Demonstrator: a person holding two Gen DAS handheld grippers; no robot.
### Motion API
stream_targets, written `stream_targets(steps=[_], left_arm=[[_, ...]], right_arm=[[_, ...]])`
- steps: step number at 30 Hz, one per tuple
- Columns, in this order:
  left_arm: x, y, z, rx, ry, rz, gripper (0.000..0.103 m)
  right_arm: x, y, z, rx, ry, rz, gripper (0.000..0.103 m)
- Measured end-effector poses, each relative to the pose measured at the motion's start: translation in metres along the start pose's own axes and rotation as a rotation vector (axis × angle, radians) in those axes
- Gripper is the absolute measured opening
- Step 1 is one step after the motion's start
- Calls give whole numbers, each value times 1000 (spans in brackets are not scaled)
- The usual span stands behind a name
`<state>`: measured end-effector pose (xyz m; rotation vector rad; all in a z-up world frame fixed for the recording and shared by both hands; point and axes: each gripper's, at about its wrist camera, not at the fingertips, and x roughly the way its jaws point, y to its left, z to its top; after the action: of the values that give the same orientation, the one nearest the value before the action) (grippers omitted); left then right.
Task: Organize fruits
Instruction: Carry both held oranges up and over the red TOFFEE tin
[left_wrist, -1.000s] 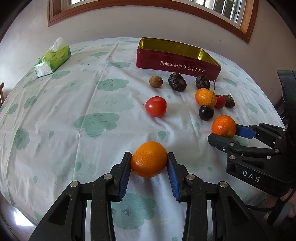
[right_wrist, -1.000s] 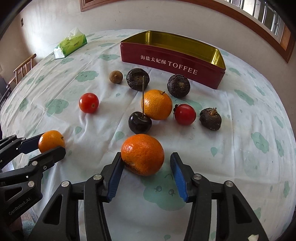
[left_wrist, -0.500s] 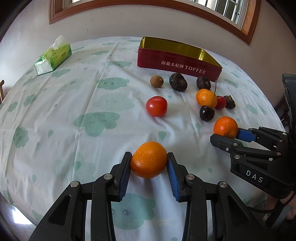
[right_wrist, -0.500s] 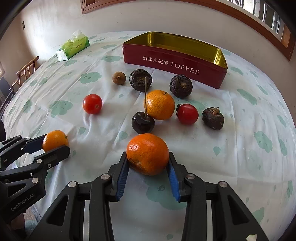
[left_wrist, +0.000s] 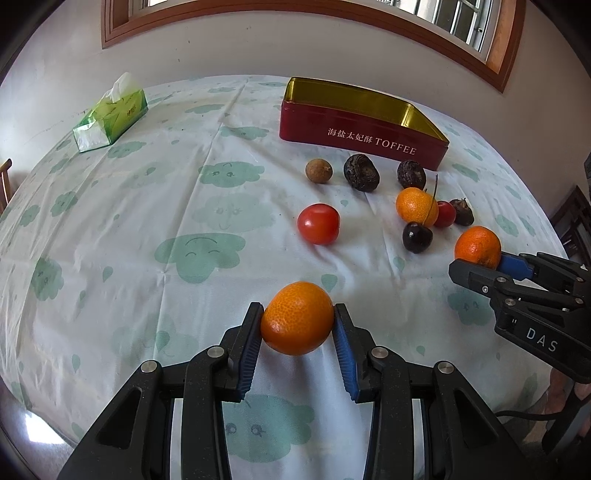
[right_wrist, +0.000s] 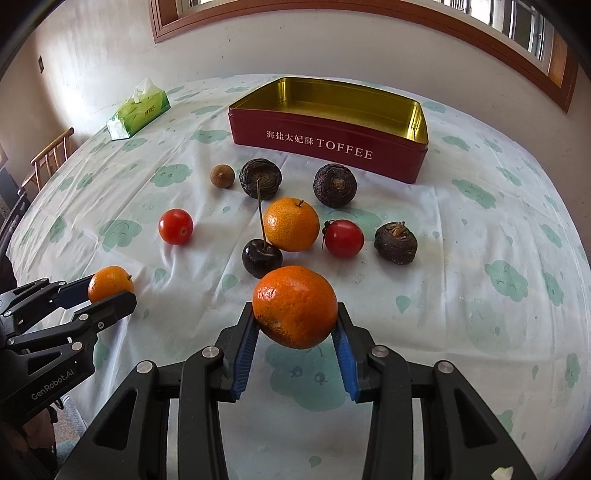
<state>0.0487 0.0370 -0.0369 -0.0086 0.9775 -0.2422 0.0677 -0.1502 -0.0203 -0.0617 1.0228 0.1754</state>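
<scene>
Between the blue pads of my left gripper (left_wrist: 297, 319) sits an orange (left_wrist: 297, 314), low over the cloud-print tablecloth; the gripper is shut on it. My right gripper (right_wrist: 295, 317) is shut on a second, larger orange (right_wrist: 295, 304), just in front of a dark cherry (right_wrist: 261, 258). Each gripper also shows in the other's view: the right gripper (left_wrist: 480, 260) at the right, the left gripper (right_wrist: 110, 291) at the left. A third orange (right_wrist: 291, 229) lies on the cloth. The red toffee tin (right_wrist: 332, 147) stands open and empty at the back.
Loose on the cloth before the tin are two tomatoes (right_wrist: 176, 226) (right_wrist: 343, 238), three dark wrinkled fruits (right_wrist: 260, 177) (right_wrist: 335, 184) (right_wrist: 395, 242) and a small brown one (right_wrist: 222, 175). A green tissue pack (right_wrist: 138, 110) lies far left, a wooden chair (right_wrist: 48, 155) beyond the table's left edge.
The right gripper's jaws closed from a loose straddle onto the larger orange. The left gripper kept its hold on its orange and stayed put.
</scene>
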Motion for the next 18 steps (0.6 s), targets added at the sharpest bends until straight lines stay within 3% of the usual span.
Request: stream_targets(steps=[10, 18], left_arm=[[-5, 0, 33, 0, -32, -41, 39], [-4, 1, 92, 37, -109, -17, 39]], right_arm=[[-9, -20, 21, 18, -31, -1, 37], [-13, -50, 63, 42, -77, -32, 37]])
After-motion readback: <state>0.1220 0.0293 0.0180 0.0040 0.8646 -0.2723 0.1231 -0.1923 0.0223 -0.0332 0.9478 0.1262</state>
